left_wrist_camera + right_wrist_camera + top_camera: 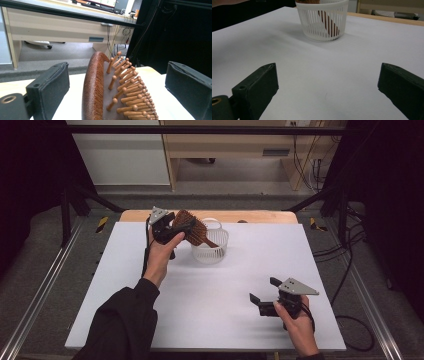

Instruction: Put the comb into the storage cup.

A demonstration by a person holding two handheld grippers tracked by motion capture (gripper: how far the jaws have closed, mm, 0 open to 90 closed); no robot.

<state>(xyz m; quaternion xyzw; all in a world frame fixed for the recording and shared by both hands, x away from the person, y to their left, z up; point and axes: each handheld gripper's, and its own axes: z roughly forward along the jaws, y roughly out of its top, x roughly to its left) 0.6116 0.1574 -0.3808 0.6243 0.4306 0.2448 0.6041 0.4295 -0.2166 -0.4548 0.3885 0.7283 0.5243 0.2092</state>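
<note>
At upper left of centre in the high view, the left gripper (176, 227) hovers at the head of a wooden hairbrush (191, 229), whose handle stands slanted inside the white slotted basket (218, 252). In the left gripper view the brush head (117, 92) sits between the jaws, which stand wide and clear of it. It looks like the release after dropping the brush in; next that hand should lift straight away without nudging the brush. At lower right, the right gripper (265, 295) waits with jaws apart, nothing between them.
</note>
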